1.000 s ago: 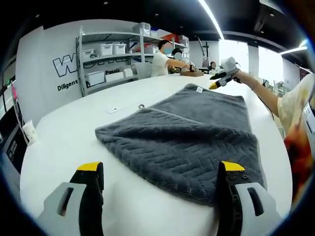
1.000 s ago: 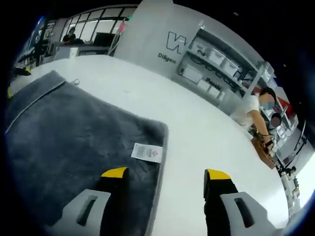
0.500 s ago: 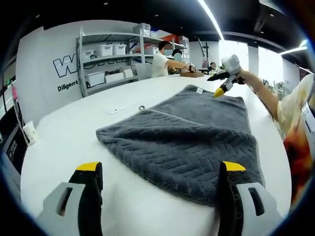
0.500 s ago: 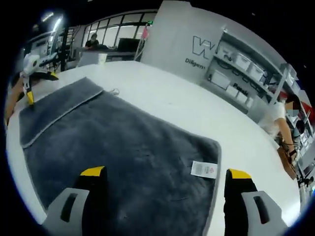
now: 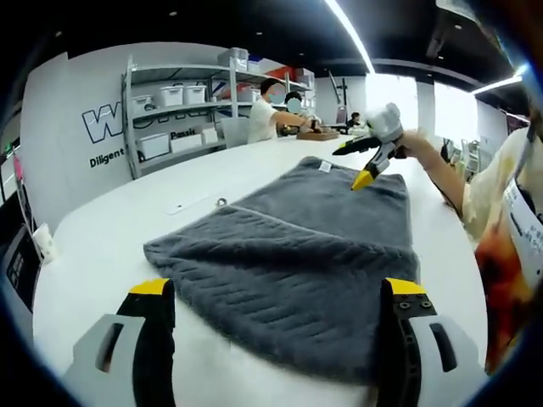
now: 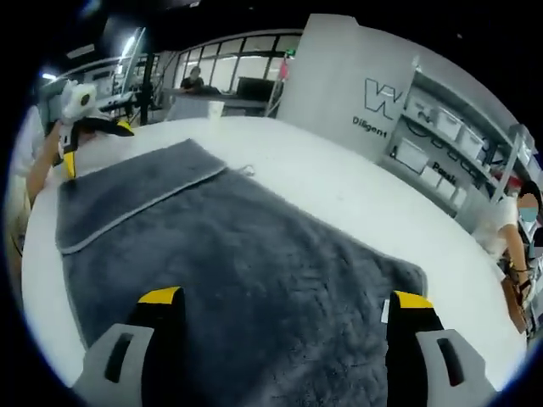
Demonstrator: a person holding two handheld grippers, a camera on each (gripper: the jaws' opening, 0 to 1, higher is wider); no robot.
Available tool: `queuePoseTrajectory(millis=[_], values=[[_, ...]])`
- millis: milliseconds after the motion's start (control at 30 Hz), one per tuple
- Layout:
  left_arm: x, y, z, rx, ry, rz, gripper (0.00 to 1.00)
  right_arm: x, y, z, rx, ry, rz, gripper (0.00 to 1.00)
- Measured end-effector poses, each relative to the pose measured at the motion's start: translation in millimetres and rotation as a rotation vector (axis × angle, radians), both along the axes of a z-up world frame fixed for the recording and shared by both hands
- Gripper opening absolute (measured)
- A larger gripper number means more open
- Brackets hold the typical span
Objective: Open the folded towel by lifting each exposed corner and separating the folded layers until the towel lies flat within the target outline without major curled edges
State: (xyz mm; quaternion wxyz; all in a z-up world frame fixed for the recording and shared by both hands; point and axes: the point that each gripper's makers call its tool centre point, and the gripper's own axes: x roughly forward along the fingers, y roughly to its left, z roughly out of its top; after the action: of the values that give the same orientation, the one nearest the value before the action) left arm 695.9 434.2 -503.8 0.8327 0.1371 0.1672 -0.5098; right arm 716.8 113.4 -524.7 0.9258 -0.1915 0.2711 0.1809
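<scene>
A dark grey towel (image 5: 297, 254) lies on the white table (image 5: 110, 229), with a folded upper layer near me and a single layer reaching to the far end. My left gripper (image 5: 278, 292) stands open just above the near edge of the folded layer, holding nothing. In the right gripper view the towel (image 6: 254, 263) spreads below my right gripper (image 6: 286, 298), which is open and empty. The folded flap (image 6: 127, 182) lies at the far left there. A hand holds the right gripper (image 5: 363, 161) over the towel's far right part. The left gripper (image 6: 72, 127) hovers by the flap's end.
A white label (image 5: 323, 167) sits at the towel's far corner. A metal shelf with white bins (image 5: 170, 93) stands against the back wall, and people (image 5: 267, 106) sit beyond the table. A paper cup (image 5: 42, 246) stands at the left edge. A small strip (image 5: 182, 206) lies near the towel.
The right gripper has moved from beyond the far corner to over the towel, its view now looking along the towel. The left gripper has edged slightly closer. The towel has not moved.
</scene>
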Motion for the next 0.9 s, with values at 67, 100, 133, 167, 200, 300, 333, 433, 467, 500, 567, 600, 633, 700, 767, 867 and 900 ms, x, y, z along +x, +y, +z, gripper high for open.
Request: queuePoseTrajectory(millis=[67, 100, 133, 167, 200, 300, 333, 433, 467, 500, 567, 600, 633, 700, 767, 867, 900], values=[[-17.6, -15.6, 3.5, 0.000, -0.009, -0.048, 0.99, -1.5, -2.6, 0.0, 0.000, -0.008, 0.002, 0.99], [-22.4, -19.2, 4.0, 0.001, -0.009, -0.058, 0.98, -2.6, -3.0, -1.3, 0.003, -0.007, 0.012, 0.99], [-24.9, -21.2, 4.3, 0.002, -0.010, -0.062, 0.97, -3.5, -3.5, -3.2, 0.012, -0.003, 0.014, 0.99], [-35.7, -30.4, 6.2, 0.003, -0.024, -0.091, 0.97, -4.3, -4.0, -5.0, 0.021, 0.002, 0.015, 0.99], [-46.6, -39.6, 8.2, 0.005, -0.039, -0.119, 0.97, -5.1, -4.5, -6.8, 0.030, 0.006, 0.017, 0.99], [-61.7, -52.9, 6.9, 0.021, -0.067, -0.135, 0.96, -6.3, -7.2, -8.6, 0.031, 0.010, 0.010, 0.99], [-66.2, -57.4, 5.0, 0.033, -0.082, -0.135, 0.94, -6.9, -7.4, -8.2, 0.035, 0.008, 0.009, 0.99], [-79.5, -71.3, -1.3, 0.053, -0.110, -0.136, 0.92, -8.4, -7.1, -7.0, 0.048, 0.004, 0.008, 0.99], [-84.1, -76.0, -3.3, 0.044, -0.100, -0.141, 0.92, -8.7, -6.5, -6.8, 0.050, 0.003, 0.010, 0.99], [-90.0, -81.3, -5.6, 0.030, -0.084, -0.151, 0.91, -8.9, -6.2, -6.8, 0.048, 0.002, 0.011, 0.99], [-94.6, -87.6, -8.8, 0.017, -0.075, -0.144, 0.85, -9.8, -5.4, -6.4, 0.048, 0.001, 0.014, 0.99], [-94.3, -89.6, -10.2, 0.022, -0.088, -0.130, 0.82, -10.4, -4.7, -5.9, 0.050, -0.001, 0.016, 0.99], [-93.0, -90.0, -11.5, 0.031, -0.098, -0.117, 0.78, -10.8, -4.2, -5.7, 0.053, -0.001, 0.018, 0.99], [-92.8, -91.1, -16.0, 0.050, -0.110, -0.098, 0.71, -12.1, -2.8, -6.5, 0.067, 0.001, 0.023, 0.99], [-92.9, -91.8, -19.7, 0.062, -0.119, -0.085, 0.67, -13.3, -2.2, -7.7, 0.078, 0.005, 0.025, 0.99], [-92.7, -96.5, -18.0, 0.022, -0.127, -0.078, 0.67, -14.3, -3.7, -8.9, 0.074, 0.007, 0.021, 0.99], [-92.7, -97.3, -18.2, 0.019, -0.125, -0.079, 0.65, -14.6, -4.1, -8.7, 0.073, 0.007, 0.021, 0.99]])
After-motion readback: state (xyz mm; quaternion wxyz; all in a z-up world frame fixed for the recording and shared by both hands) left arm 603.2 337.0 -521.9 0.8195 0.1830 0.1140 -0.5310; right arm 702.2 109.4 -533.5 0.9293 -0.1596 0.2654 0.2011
